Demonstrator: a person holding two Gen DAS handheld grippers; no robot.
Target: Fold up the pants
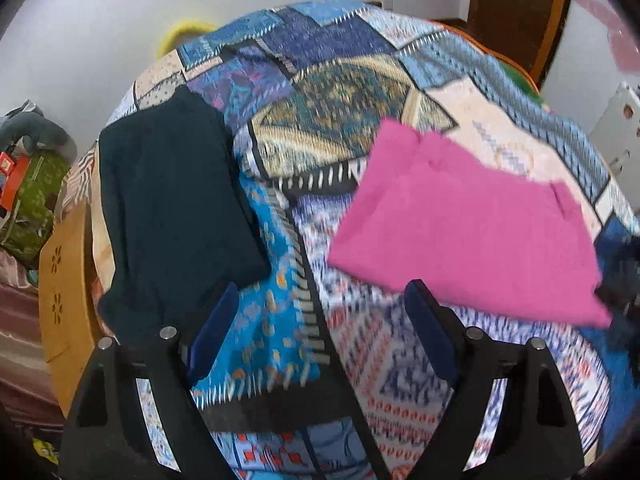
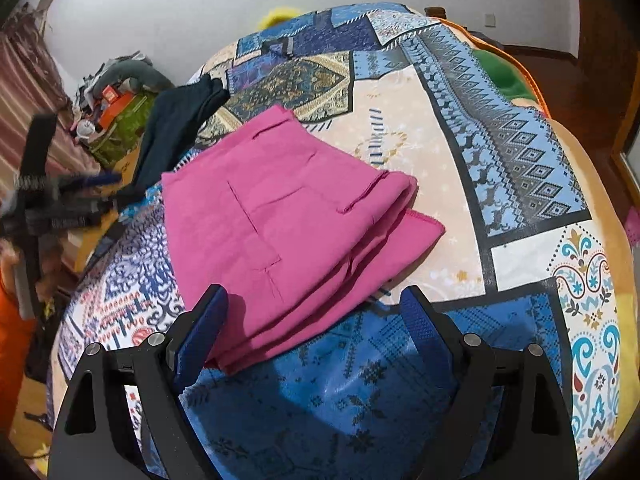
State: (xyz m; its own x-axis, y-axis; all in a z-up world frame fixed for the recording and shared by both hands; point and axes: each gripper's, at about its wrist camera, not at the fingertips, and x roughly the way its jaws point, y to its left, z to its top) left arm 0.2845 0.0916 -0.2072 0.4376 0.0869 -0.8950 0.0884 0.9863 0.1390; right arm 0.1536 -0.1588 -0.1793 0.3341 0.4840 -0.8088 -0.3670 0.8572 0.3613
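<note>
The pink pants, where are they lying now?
The pink pants lie folded on the patterned bedspread, just ahead of the open right claw, with the dark pants beyond their left side.

The room is bright with soft, even light. The left wrist view is smeared with blur all over the patterned patchwork bedspread (image 1: 304,240). The right wrist view is sharper there, and its edges bend round and go dark.

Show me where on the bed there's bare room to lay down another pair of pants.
Free: the bedspread right of the pink pants, out to the bed's right edge, and the near patch before the right gripper. Crowded: the left edge, where the dark pants lie.
</note>
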